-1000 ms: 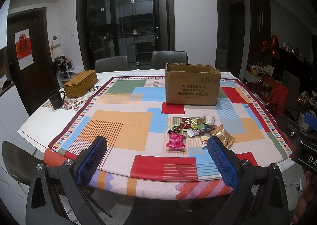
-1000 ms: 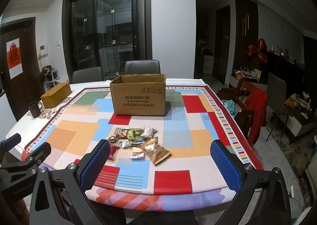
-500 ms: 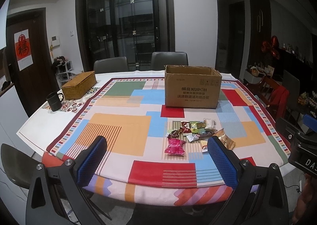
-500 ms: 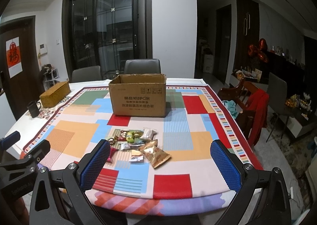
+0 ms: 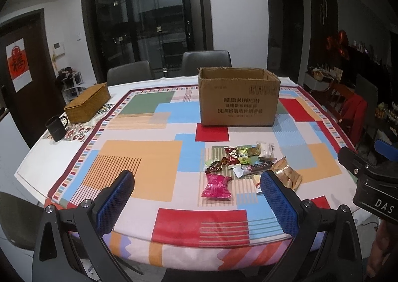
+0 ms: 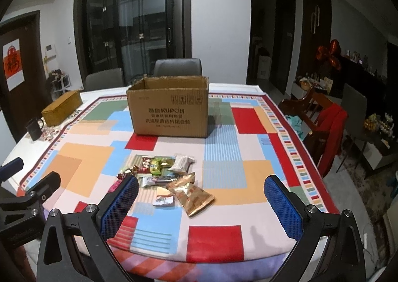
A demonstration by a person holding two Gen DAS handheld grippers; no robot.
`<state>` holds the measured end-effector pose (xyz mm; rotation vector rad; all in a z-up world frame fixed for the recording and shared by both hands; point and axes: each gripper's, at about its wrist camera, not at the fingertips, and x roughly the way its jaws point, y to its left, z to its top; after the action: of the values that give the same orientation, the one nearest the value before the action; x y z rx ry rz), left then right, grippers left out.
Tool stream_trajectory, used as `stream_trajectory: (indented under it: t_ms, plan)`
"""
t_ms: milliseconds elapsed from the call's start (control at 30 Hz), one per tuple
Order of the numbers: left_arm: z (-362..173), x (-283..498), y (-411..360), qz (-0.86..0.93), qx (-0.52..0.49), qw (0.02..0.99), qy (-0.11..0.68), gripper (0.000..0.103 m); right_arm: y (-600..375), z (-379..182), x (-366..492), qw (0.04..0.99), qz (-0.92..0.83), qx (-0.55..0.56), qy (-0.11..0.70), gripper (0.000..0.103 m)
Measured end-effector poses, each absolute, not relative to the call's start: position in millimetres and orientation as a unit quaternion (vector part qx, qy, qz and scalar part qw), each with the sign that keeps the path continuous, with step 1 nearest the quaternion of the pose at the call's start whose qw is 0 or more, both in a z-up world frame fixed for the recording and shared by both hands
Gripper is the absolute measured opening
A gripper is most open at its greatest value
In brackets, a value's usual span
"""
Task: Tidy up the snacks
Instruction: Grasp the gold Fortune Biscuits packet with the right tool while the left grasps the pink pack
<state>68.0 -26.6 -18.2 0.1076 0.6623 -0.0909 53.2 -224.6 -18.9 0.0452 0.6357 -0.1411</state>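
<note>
Currently both grippers, left gripper [image 5: 196,191] and right gripper [image 6: 201,195], are hovering wide open and empty, the snacks [image 6: 171,180] lying just beyond, nearer the right one.

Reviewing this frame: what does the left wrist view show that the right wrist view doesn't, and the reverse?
Only the left wrist view shows the whole pink snack packet; in the right wrist view a finger nearly hides it. Only the right wrist view shows the whole gold snack bag, plus the small white packet beside it. Both show the open cardboard box, the snack pile, the wicker box, the black mug, and both grippers open: left gripper, right gripper.
</note>
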Motion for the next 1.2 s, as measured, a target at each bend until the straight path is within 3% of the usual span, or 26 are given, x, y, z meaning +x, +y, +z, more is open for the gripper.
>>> stream_trajectory:
  t_ms: [533,733,1200]
  plan:
    - [-66.0,122.4,-40.8,-0.059,0.056,0.917,0.389,0.103,-230.8,-61.6,104.9,0.928,-0.065,0.019,0.365,0.102]
    - [-81.5,138.5,-44.3,-0.067,0.052,0.913,0.400,0.098,-231.9,-74.2,119.8,0.925,-0.067,0.014,0.373,0.102]
    - [-122.5,160.9,-49.6,-0.070,0.057,0.905,0.415,0.098,-225.6,-106.2,141.0,0.922,-0.055,-0.018,0.382,0.102]
